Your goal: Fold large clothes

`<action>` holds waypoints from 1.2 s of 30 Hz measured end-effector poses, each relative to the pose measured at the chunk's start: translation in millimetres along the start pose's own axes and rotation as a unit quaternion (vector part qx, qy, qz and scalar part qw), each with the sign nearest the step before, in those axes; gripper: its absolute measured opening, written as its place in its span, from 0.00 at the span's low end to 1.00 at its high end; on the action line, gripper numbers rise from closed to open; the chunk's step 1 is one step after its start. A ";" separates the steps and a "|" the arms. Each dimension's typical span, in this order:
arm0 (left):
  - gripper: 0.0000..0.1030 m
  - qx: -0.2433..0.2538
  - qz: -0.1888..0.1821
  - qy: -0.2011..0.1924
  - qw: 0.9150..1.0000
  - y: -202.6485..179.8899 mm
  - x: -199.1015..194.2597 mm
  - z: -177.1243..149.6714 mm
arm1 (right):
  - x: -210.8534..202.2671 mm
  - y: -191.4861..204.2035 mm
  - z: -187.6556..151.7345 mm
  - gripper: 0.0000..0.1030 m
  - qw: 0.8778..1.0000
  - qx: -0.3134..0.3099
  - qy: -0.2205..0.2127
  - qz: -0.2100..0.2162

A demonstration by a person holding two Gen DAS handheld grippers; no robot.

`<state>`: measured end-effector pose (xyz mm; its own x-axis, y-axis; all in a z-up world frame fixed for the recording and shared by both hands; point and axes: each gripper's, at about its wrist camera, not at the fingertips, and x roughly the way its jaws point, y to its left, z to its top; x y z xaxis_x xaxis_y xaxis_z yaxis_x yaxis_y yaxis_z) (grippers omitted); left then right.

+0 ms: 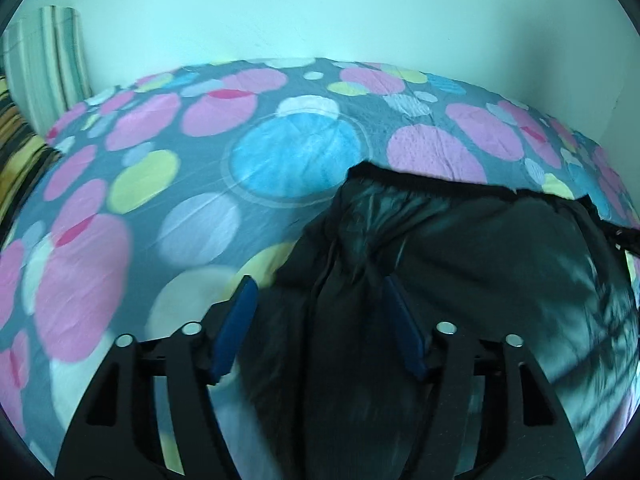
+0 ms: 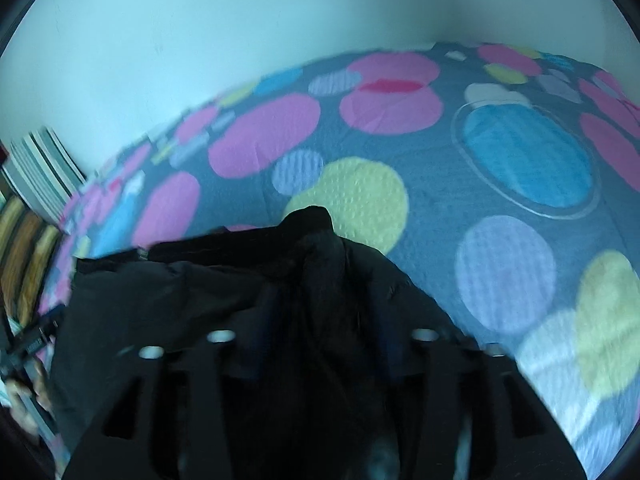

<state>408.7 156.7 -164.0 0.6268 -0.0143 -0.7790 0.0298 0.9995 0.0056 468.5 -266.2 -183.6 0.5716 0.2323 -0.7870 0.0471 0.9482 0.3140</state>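
Observation:
A large black garment (image 1: 460, 256) lies on a bed with a dotted cover (image 1: 160, 168). In the left wrist view my left gripper (image 1: 320, 292) has its blue fingers (image 1: 240, 320) spread wide, with a bunched fold of the black fabric lying between them. In the right wrist view the same black garment (image 2: 200, 292) fills the lower half, and my right gripper (image 2: 320, 320) sits over a raised ridge of it. The right gripper's fingers are dark and blurred, with fabric between them. The garment's far edge (image 2: 308, 216) rests on the cover (image 2: 500, 200).
A pale wall (image 1: 320, 12) runs behind the bed. A striped pillow (image 1: 44, 64) and a yellow-black striped cloth (image 1: 16, 152) sit at the far left. The pillow also shows in the right wrist view (image 2: 40, 168). Bare cover spreads left of the garment.

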 end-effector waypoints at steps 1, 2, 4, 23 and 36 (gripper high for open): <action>0.72 -0.006 0.004 -0.003 1.000 3.1 -8.3 -7.0 | -8.7 -1.0 -4.0 0.60 1.000 0.003 -0.007 -0.003; 0.74 -0.021 0.005 -0.006 1.000 8.3 -18.4 -17.6 | -18.0 -2.2 -9.6 0.61 1.000 0.006 -0.013 -0.006; 0.81 -0.050 0.006 -0.007 0.999 16.0 -32.6 -32.3 | -37.2 -7.4 -26.1 0.61 1.000 0.017 -0.017 -0.007; 0.91 -0.160 -0.119 0.017 0.980 16.0 -57.2 -114.5 | -95.0 -47.2 -155.9 0.67 0.978 0.197 -0.004 0.068; 0.46 -0.159 -0.154 0.018 0.975 -1.1 -40.9 -104.2 | -71.4 -47.5 -150.1 0.33 0.969 0.218 -0.009 0.120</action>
<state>301.9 159.0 -197.5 0.5982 -0.3193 -0.7350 -0.0350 0.9059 -0.4221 302.5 -295.4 -222.0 0.6222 0.4276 -0.6558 0.2503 0.6851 0.6841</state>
